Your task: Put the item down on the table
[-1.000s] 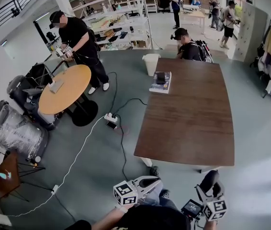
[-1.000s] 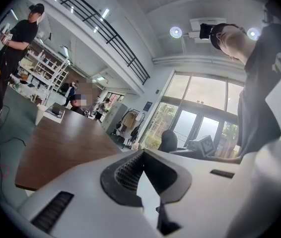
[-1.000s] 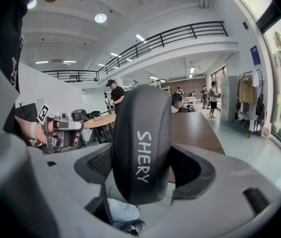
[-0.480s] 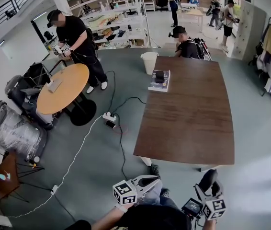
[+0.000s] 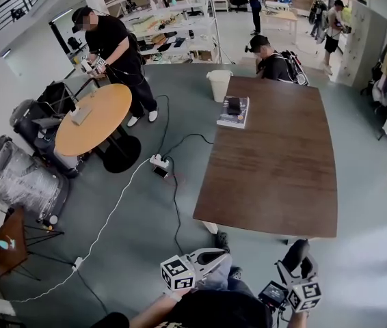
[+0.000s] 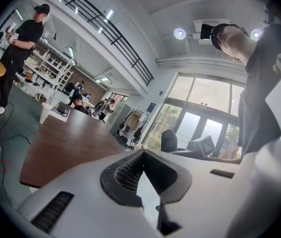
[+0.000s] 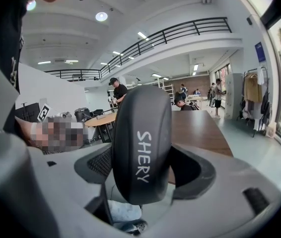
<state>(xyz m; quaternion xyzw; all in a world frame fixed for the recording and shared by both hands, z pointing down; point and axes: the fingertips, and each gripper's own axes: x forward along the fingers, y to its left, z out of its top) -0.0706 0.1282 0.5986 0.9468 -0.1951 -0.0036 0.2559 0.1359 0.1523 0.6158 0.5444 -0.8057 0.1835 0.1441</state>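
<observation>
My right gripper (image 5: 298, 262) is held low near my body, short of the near edge of the long brown table (image 5: 275, 162). It is shut on a black rounded item (image 7: 143, 133) with "SHERY" printed on it, which stands up between the jaws and shows in the head view as a dark shape (image 5: 296, 251). My left gripper (image 5: 212, 257) hangs beside it on the left, also short of the table. In the left gripper view the left gripper (image 6: 141, 155) has its jaws together with nothing in them. The table (image 6: 66, 143) stretches away ahead.
A stack of books with a dark device (image 5: 233, 111) lies at the table's far left corner. A white bin (image 5: 219, 85) and a seated person (image 5: 272, 63) are beyond it. A round orange table (image 5: 92, 120), a standing person (image 5: 115, 53) and floor cables with a power strip (image 5: 159, 162) are to the left.
Both grippers stay where they were near my body. The head view has shifted slightly, so the tables sit a little lower and further right in the picture.
</observation>
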